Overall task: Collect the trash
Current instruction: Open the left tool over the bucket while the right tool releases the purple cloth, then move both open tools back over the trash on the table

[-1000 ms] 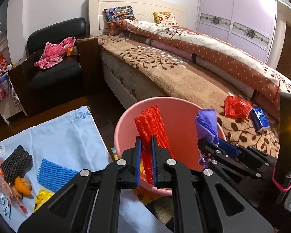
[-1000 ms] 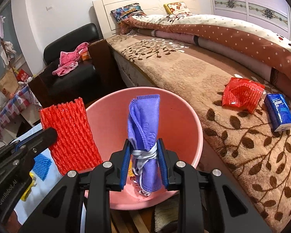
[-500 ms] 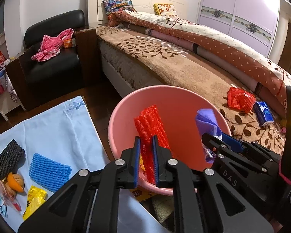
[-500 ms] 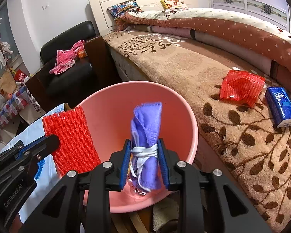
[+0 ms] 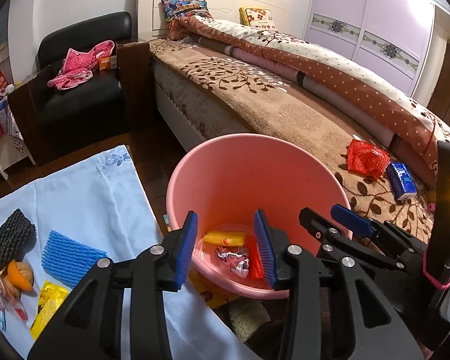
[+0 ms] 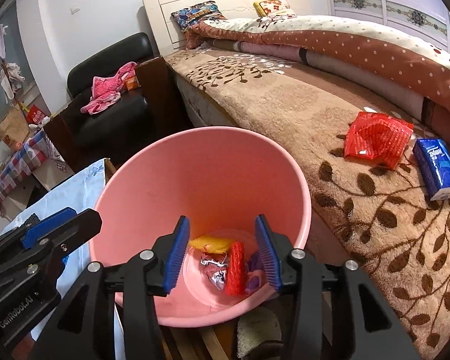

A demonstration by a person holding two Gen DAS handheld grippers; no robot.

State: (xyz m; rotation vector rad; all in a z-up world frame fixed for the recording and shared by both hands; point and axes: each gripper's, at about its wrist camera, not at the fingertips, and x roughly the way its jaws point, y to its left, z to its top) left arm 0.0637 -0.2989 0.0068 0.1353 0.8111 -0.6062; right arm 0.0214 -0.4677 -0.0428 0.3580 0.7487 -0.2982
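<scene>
Both the left gripper [image 5: 225, 246] and the right gripper [image 6: 222, 252] hang over the pink bucket [image 5: 213, 162] with jaws spread and empty. At the bucket's bottom lie the red foam net [image 6: 235, 268], a yellow piece [image 6: 211, 244] and a crumpled wrapper [image 6: 214, 267]. Only the right wrist view shows the purple cloth [image 6: 255, 273] beside the net — only the left shows the blue foam net [image 5: 70, 253] and black foam net [image 5: 10, 238] on the pale blue cloth [image 5: 90, 186].

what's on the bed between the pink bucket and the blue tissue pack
A crumpled red mesh bag lies on the brown leaf-print blanket between the pink bucket and the blue tissue pack, close beside the pack. The right wrist view shows it best.
</scene>
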